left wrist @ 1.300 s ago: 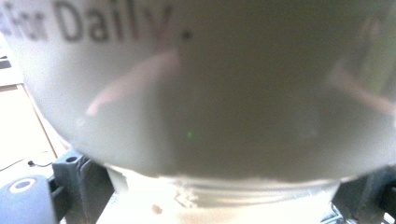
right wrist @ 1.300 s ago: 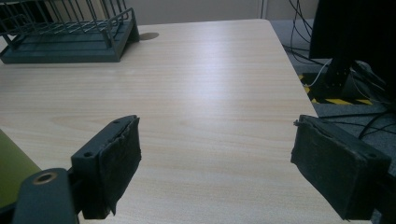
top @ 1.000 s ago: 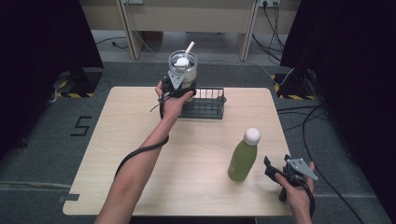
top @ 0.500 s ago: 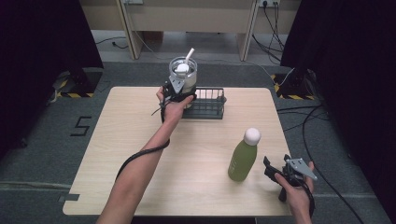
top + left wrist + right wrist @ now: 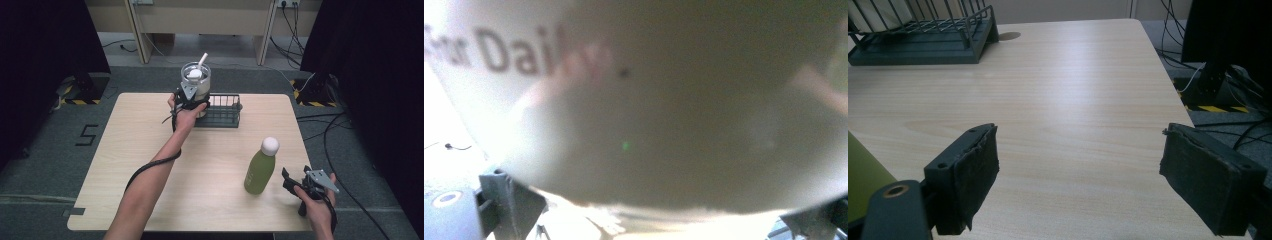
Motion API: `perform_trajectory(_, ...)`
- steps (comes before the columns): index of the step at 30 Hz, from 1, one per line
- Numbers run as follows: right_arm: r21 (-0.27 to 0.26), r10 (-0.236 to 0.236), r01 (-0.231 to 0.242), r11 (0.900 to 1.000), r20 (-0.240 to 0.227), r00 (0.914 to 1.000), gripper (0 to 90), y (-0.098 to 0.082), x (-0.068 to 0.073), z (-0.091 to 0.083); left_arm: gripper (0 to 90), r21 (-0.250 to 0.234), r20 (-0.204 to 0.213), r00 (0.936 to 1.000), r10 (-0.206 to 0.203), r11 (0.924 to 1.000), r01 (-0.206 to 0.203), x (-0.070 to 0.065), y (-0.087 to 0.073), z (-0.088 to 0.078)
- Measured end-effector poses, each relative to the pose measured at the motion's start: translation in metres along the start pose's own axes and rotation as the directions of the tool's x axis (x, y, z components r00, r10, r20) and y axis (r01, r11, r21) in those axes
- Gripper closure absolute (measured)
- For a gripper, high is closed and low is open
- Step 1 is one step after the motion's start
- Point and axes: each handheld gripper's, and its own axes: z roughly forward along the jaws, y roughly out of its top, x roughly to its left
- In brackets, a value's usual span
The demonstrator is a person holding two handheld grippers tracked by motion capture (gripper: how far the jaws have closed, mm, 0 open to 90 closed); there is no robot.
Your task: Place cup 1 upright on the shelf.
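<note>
A clear cup (image 5: 196,80) with a white lid and straw is held at the left end of a black wire basket (image 5: 223,113) at the table's far edge. My left gripper (image 5: 194,99) is shut on the cup's lower body. In the left gripper view the cup's pale wall (image 5: 649,100) with printed grey letters sits right against the camera, between the jaws at the bottom corners. A green bottle (image 5: 260,171) with a white cap stands upright at the front right. My right gripper (image 5: 291,181) hovers just right of it, open and holding nothing (image 5: 1080,180).
The wooden table (image 5: 150,150) has a grey floor around it. Cables run along the floor at the right. In the right gripper view the green bottle's side (image 5: 860,182) shows at the left edge and the basket (image 5: 923,42) lies far off at the upper left.
The cup and my left gripper have sunk slightly toward the basket. The right gripper and the bottle have stayed in place.
</note>
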Motion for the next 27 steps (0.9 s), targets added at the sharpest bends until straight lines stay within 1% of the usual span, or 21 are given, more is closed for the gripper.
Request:
perform_trajectory(2, 0.001, -0.001, 0.001, 1.0, 0.003, 1.0, 15.3, 0.0, 0.0, 0.0, 8.7, 0.006, 0.012, 0.9999, -0.003, 1.0, 0.003, 0.002, 0.0, 0.001)
perform_trajectory(6, 0.007, -0.001, 0.001, 1.0, 0.005, 1.0, 15.1, -0.001, 0.001, 0.001, 8.5, 0.021, 0.02, 0.9998, -0.007, 0.9998, 0.007, 0.003, 0.002, 0.003)
perform_trajectory(7, 0.008, -0.002, 0.002, 1.0, 0.003, 1.0, 15.1, -0.001, 0.001, 0.001, 8.2, 0.017, 0.021, 0.9997, -0.011, 0.9998, 0.01, 0.003, 0.002, 0.003)
perform_trajectory(9, 0.007, -0.004, 0.004, 1.0, 0.004, 1.0, 15.0, 0.0, 0.002, 0.001, 3.8, 0.013, 0.021, 0.9997, -0.009, 0.9999, 0.008, 0.002, 0.005, 0.002)
perform_trajectory(10, 0.007, -0.003, 0.003, 1.0, 0.004, 1.0, 15.0, 0.0, 0.002, 0.0, 2.2, 0.014, 0.023, 0.9996, -0.016, 0.9998, 0.016, 0.002, 0.006, 0.002)
perform_trajectory(13, 0.006, -0.006, 0.006, 1.0, 0.007, 1.0, 14.9, 0.0, 0.001, 0.0, 0.2, 0.005, 0.028, 0.9996, -0.007, 1.0, 0.007, 0.002, 0.009, -0.001)
perform_trajectory(18, 0.001, -0.009, 0.009, 1.0, 0.003, 1.0, 14.9, 0.001, 0.002, -0.001, 0.0, 0.001, 0.019, 0.9998, 0.001, 1.0, -0.001, 0.005, 0.009, -0.006)
perform_trajectory(21, 0.002, -0.005, 0.005, 1.0, 0.004, 1.0, 14.9, 0.001, 0.002, -0.001, 0.0, -0.005, 0.023, 0.9997, 0.01, 0.9999, -0.01, 0.005, 0.009, -0.011)
perform_trajectory(24, 0.0, -0.012, 0.012, 1.0, 0.005, 0.9999, 14.9, 0.001, 0.003, -0.001, 0.0, -0.007, 0.026, 0.9993, 0.027, 0.9996, -0.027, 0.005, 0.009, -0.017)
perform_trajectory(27, -0.002, -0.009, 0.009, 1.0, 0.005, 0.9999, 14.9, 0.002, 0.003, -0.002, 0.0, -0.014, 0.034, 0.9989, 0.034, 0.9994, -0.033, 0.005, 0.009, -0.023)
